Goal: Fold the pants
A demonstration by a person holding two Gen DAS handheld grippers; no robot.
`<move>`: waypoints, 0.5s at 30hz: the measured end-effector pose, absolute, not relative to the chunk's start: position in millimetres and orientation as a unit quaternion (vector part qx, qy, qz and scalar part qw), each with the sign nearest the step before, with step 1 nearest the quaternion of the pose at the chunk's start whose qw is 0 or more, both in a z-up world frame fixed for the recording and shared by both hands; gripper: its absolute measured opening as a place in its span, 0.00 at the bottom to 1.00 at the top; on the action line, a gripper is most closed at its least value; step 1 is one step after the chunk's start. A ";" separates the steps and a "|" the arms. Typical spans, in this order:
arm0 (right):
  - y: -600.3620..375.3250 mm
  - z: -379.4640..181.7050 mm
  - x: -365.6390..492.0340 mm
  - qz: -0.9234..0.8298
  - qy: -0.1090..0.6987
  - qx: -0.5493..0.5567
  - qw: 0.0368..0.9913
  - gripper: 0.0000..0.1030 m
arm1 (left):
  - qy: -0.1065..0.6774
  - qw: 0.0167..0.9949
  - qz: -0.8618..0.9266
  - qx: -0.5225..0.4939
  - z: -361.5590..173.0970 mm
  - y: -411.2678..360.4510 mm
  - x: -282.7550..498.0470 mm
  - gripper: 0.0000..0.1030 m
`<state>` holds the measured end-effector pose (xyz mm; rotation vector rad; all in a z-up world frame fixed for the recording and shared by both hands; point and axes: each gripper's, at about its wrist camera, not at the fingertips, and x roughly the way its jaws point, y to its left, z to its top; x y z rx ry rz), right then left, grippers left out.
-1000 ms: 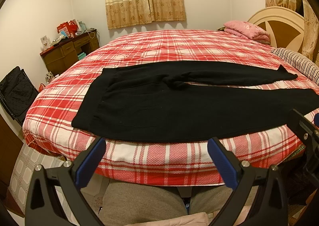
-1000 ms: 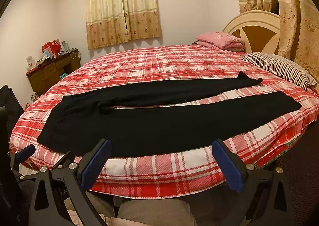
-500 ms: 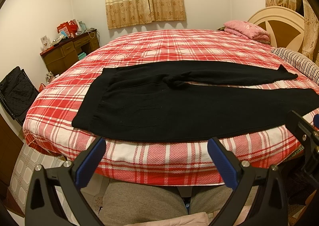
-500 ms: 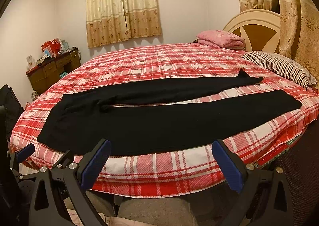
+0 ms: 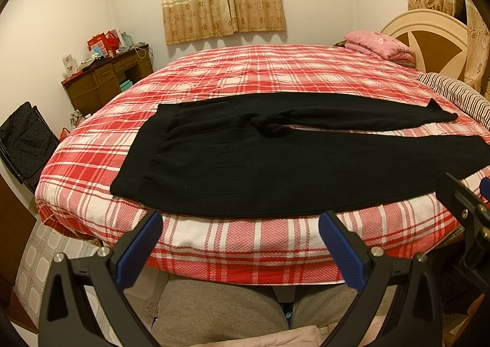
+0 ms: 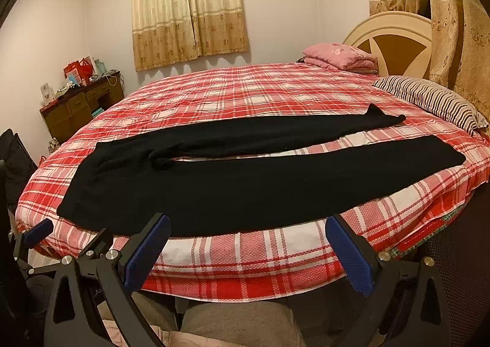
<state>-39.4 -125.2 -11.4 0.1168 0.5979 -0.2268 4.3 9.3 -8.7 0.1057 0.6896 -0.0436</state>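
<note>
Black pants [image 5: 245, 160] [image 6: 232, 181] lie flat on the round bed [image 5: 263, 74] [image 6: 245, 93] with its red plaid cover, waistband to the left, both legs stretched to the right and slightly apart. My left gripper [image 5: 240, 252] hangs open off the near bed edge, below the pants' seat area, touching nothing. My right gripper [image 6: 248, 255] is open too, just short of the near leg's lower hem line, nothing between its blue pads. Part of the right gripper [image 5: 465, 209] shows at the left wrist view's right edge.
A striped pillow [image 6: 428, 99] and a folded pink blanket [image 6: 340, 56] lie by the headboard [image 6: 395, 41] at far right. A wooden desk [image 5: 107, 77] with clutter stands by the left wall. A black quilted bag [image 5: 24, 139] sits left. The person's grey-trousered knees [image 5: 226, 310] are below.
Both cameras have tipped slightly, so the bed sits a little lower and nearer in view. The pants have not moved and both grippers stay open.
</note>
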 end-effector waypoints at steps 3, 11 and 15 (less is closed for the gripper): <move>-125.2 -11.5 -39.4 -0.112 0.294 0.057 0.948 0.99 | 0.338 0.940 -0.021 0.052 -9.0 9.5 4.3 1.00; -129.5 -13.0 -34.9 -0.105 0.298 0.062 0.947 0.99 | 0.345 0.937 -0.032 0.045 -10.6 16.9 10.6 1.00; -138.6 -13.6 -25.8 -0.092 0.300 0.059 0.948 0.99 | 0.337 0.939 -0.046 0.053 -8.6 26.7 25.0 1.00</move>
